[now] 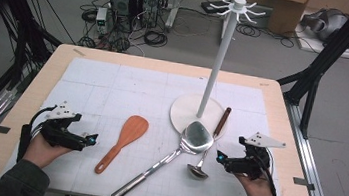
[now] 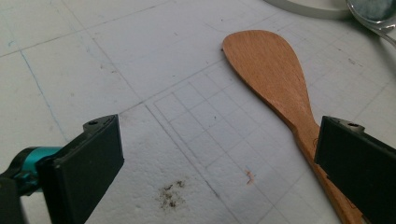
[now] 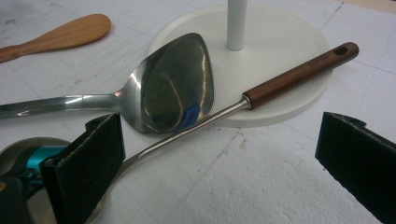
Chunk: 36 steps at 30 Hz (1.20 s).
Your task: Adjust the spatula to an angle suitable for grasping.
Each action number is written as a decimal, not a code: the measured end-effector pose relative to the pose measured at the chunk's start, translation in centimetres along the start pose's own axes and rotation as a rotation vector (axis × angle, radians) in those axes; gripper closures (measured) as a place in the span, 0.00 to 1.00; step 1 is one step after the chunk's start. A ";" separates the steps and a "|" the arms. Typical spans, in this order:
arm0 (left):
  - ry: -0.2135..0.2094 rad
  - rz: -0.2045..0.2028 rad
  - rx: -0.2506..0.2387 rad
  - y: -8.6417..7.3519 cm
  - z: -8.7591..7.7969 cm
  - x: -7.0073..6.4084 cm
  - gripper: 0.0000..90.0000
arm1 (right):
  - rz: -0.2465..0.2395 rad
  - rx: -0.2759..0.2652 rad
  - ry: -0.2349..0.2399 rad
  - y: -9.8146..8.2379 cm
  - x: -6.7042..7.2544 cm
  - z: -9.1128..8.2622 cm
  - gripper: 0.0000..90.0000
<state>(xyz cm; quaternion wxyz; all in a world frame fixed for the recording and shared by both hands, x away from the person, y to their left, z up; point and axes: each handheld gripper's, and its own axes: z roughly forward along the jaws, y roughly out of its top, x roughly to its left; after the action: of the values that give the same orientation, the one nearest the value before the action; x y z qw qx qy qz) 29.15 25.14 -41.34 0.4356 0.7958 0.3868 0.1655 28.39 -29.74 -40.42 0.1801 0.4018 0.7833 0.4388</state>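
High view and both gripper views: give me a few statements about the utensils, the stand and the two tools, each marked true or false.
1. Both tools, left and right, stand open with nothing between their jaws. True.
2. The wooden spatula hangs from the rack's hooks. False: it lies flat on the white mat, and the hooks are bare.
3. The steel turner has its blade resting on the rim of the stand's round base. True.
4. The ladle has an all-steel handle. False: its handle ends in a dark wooden grip.
5. The left tool grips the wooden spatula's handle. False: its jaws stand apart over the mat, the handle passing by one of them.
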 end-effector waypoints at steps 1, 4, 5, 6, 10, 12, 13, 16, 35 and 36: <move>0.000 0.002 0.000 0.0 0.0 0.0 0.02 | 0.004 0.002 -0.001 0.0 0.0 0.0 0.00; -0.003 0.006 0.001 0.0 0.0 0.0 0.02 | 0.004 0.002 0.003 0.0 -0.1 0.0 0.00; -0.003 0.006 0.001 0.0 0.0 0.0 0.02 | 0.004 0.002 0.003 0.0 -0.1 0.0 0.00; -0.003 0.006 -0.001 0.0 0.0 0.0 0.02 | 0.003 0.003 0.002 0.0 -0.1 0.0 0.00; -0.006 0.007 -0.002 0.0 -0.1 0.0 0.02 | 0.007 0.002 0.001 0.0 0.0 0.0 0.00; -0.006 0.002 -0.009 0.0 -0.1 -0.1 0.02 | 0.006 0.003 0.004 0.0 0.1 0.0 0.00; -0.007 0.002 -0.011 0.0 -0.1 -0.1 0.02 | 0.003 0.002 0.004 0.0 0.2 -0.1 0.00; -0.006 0.007 -0.006 0.1 -0.1 -0.1 0.02 | 0.002 0.003 0.007 0.1 0.3 0.0 0.00; -0.042 0.029 -0.015 0.5 0.0 -1.4 0.02 | -0.008 0.004 0.014 0.1 0.7 0.0 0.00; -0.048 0.032 -0.016 0.6 0.0 -1.6 0.02 | -0.006 0.003 0.012 0.1 0.7 0.0 0.00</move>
<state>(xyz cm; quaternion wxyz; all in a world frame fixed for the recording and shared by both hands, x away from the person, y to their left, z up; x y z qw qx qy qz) 28.45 23.75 -40.76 0.4484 0.8021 0.3620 0.1565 28.03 -29.16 -40.26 0.1760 0.3970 0.7864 0.4393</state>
